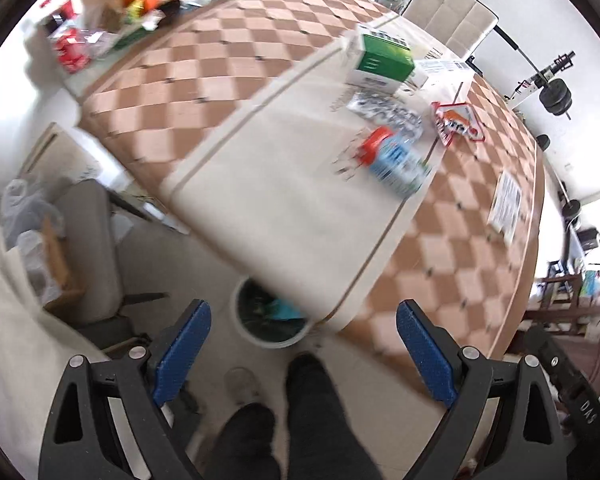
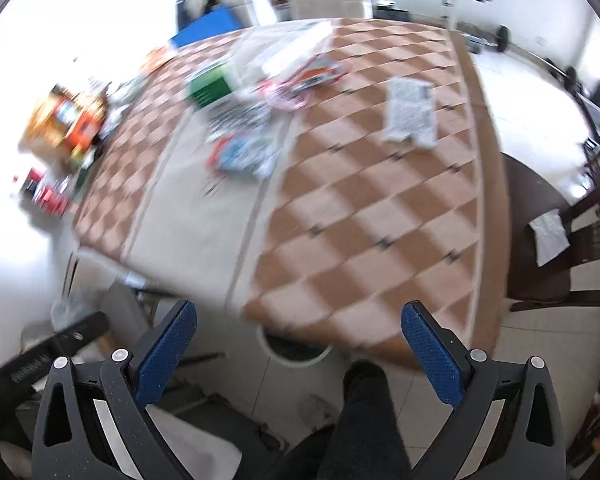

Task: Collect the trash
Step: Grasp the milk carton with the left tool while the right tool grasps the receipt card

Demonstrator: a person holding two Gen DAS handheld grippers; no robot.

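Hovering above the near edge of the checkered tabletop [image 1: 228, 60], the left gripper [image 1: 302, 344] and the right gripper [image 2: 298, 344] both have their blue fingers [image 1: 182, 350] spread wide, holding nothing. The trash lies mid-table on the pale runner [image 1: 284, 184]: a red-capped bottle [image 1: 396, 158], a crinkled wrapper [image 1: 384, 106], a green box [image 1: 384, 58]. A white bin [image 1: 268, 316] stands on the floor below the table edge.

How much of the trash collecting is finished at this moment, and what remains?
Done: the bin by the table edge already holds some trash.
In hand: nothing. The left tongs and right tongs are both open and empty, held above the floor.
Left: the bottle, foil wrapper, red wrapper, green box and paper lie on the table.
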